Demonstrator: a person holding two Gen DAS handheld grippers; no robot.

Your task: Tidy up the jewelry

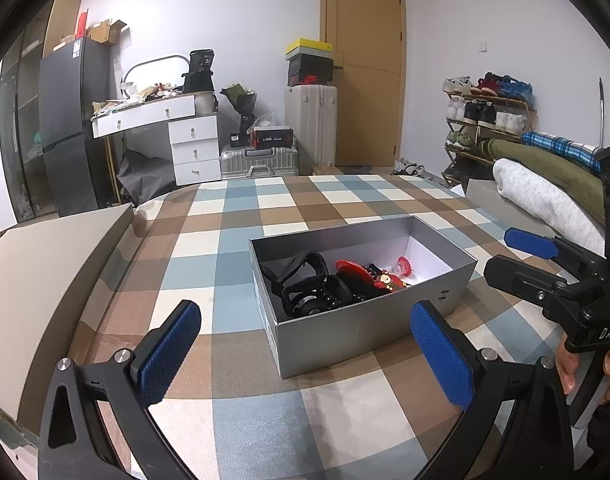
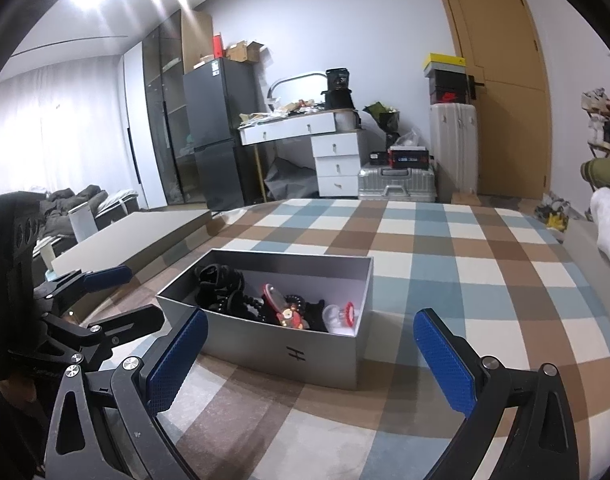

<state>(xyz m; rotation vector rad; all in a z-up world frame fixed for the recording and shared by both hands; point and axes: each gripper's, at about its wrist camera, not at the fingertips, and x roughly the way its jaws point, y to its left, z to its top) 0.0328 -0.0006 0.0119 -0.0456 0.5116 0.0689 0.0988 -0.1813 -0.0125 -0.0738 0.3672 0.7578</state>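
Observation:
A grey open box [image 1: 369,326] sits on the checked bedspread [image 1: 241,216]. Inside lie black hair clips [image 1: 305,288], black beads and red ornaments [image 1: 369,274]. The box also shows in the right wrist view [image 2: 281,348] with the same black pieces [image 2: 225,292] and red pieces [image 2: 289,312]. My left gripper [image 1: 305,352] is open and empty, just in front of the box. My right gripper [image 2: 311,356] is open and empty, in front of the box's near wall. The right gripper also shows at the right of the left wrist view [image 1: 517,256], beside the box.
A grey box lid [image 1: 45,280] lies at the left on the bed. Rolled blankets [image 1: 545,196] lie at the right. Beyond the bed stand a fridge [image 1: 73,124], a white desk with drawers [image 1: 185,136], suitcases [image 1: 261,160], a door and a shoe rack [image 1: 485,120].

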